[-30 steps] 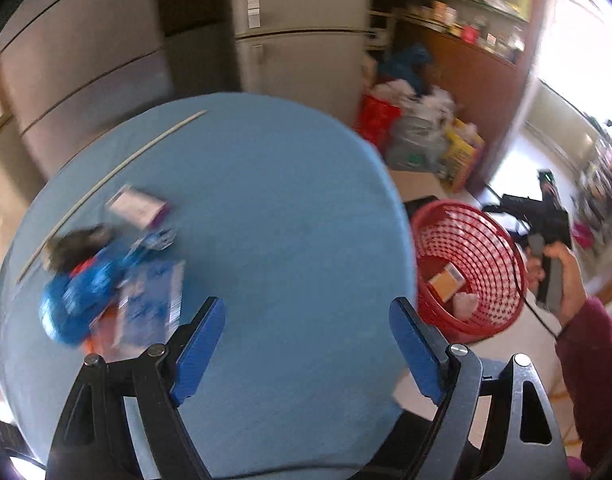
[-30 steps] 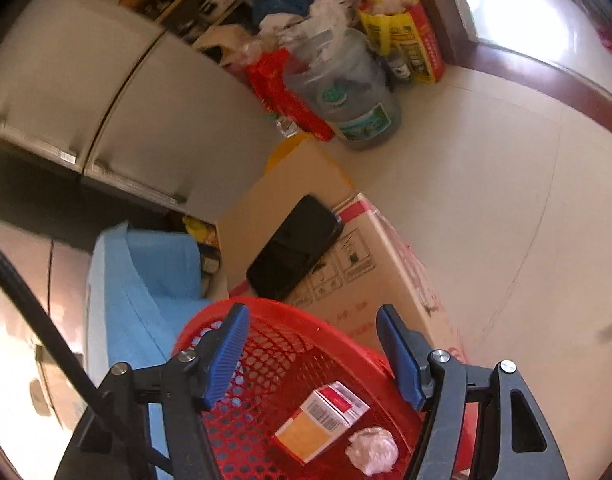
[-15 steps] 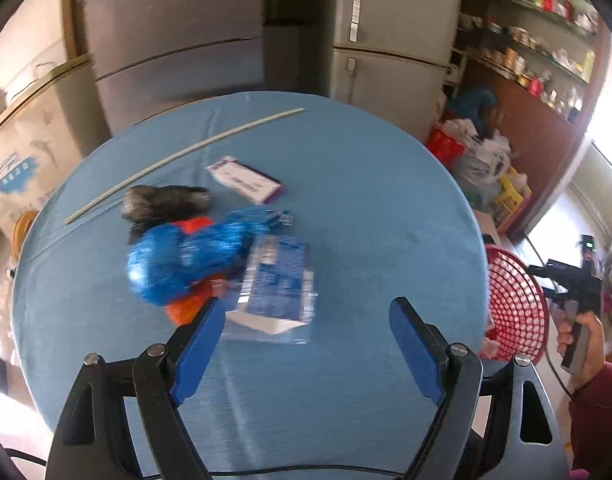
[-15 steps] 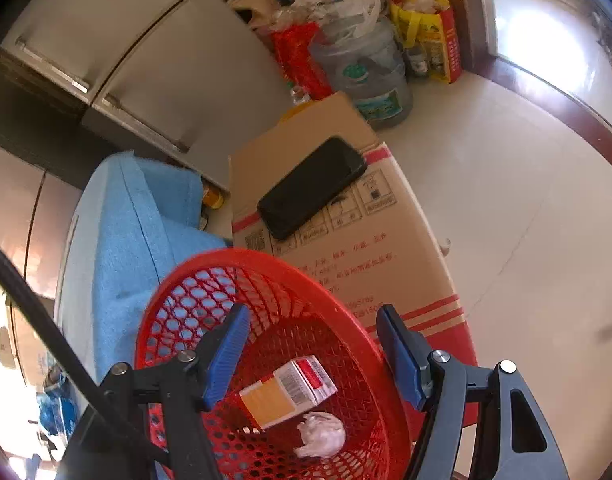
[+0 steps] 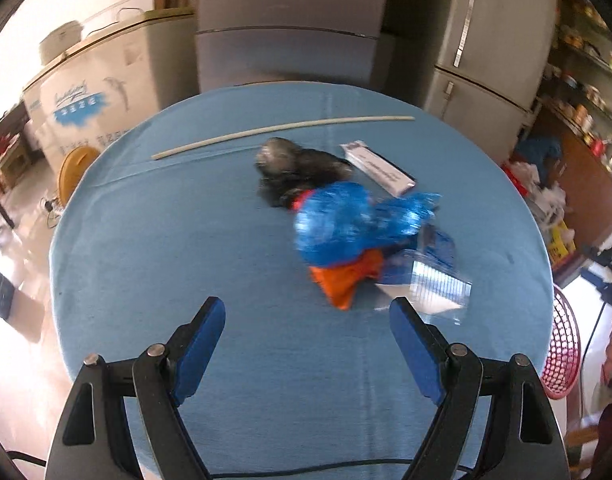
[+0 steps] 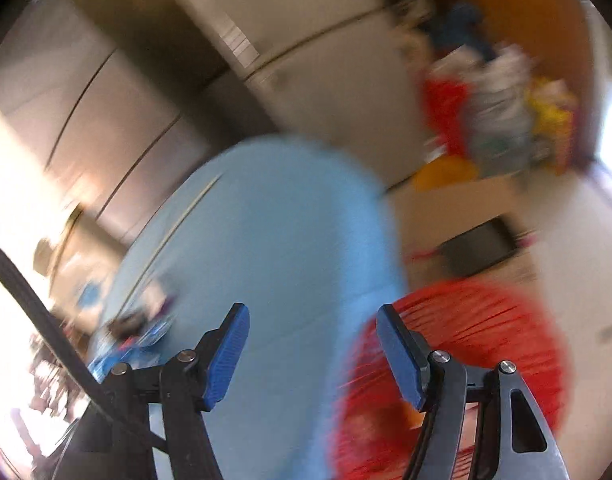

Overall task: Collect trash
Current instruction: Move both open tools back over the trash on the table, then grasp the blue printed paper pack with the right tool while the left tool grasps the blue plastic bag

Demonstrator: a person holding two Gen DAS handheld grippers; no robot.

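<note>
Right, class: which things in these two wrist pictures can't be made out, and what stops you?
- Red basket, right wrist view: motion blur hides its contents.
- Same basket, left wrist view: cut off by the right edge.
- Trash pile: the blue bag covers the orange piece.
- Box label: too small to read.

Daylight, bright overall. Left wrist view: mostly sharp, slight motion smear on blue bag (image 5: 338, 224); floor at left blown out. Right wrist view: heavy motion blur throughout, glare at left edge. Fisheye bending, dark corners in both.
</note>
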